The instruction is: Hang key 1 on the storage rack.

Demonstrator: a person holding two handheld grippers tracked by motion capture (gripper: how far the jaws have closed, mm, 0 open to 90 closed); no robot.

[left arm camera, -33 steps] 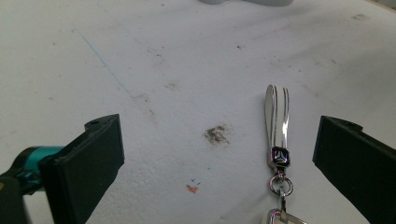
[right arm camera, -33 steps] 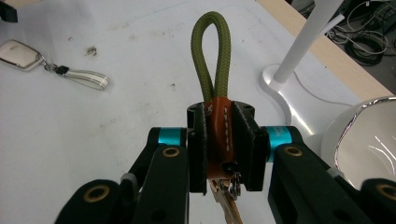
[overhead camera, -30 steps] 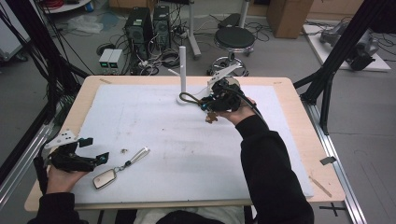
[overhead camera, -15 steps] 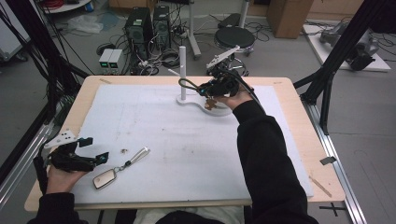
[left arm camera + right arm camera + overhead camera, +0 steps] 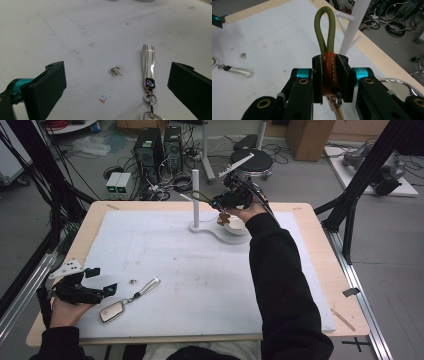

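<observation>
Hanging time: the green-loop keychain (image 5: pixel 326 37) is nearly at the stand.

Since a second ago the right gripper (image 5: pixel 216 203) has lifted off the mat (image 5: pixel 165 255) and swung toward the white peg stand (image 5: pixel 196 195); its jaws are clamped tight on the keychain's orange leather collar, loop poking out front, charm dangling below. Loop now sits just beside the side peg, not over it yet, so I'd guess the next bit is threading it on. Meanwhile the left gripper (image 5: pixel 102 281) hasn't budged, jaws wide apart with nothing in them, parked over the silver strap keychain (image 5: pixel 148 65) lying flat on the mat at the near-left.
</observation>
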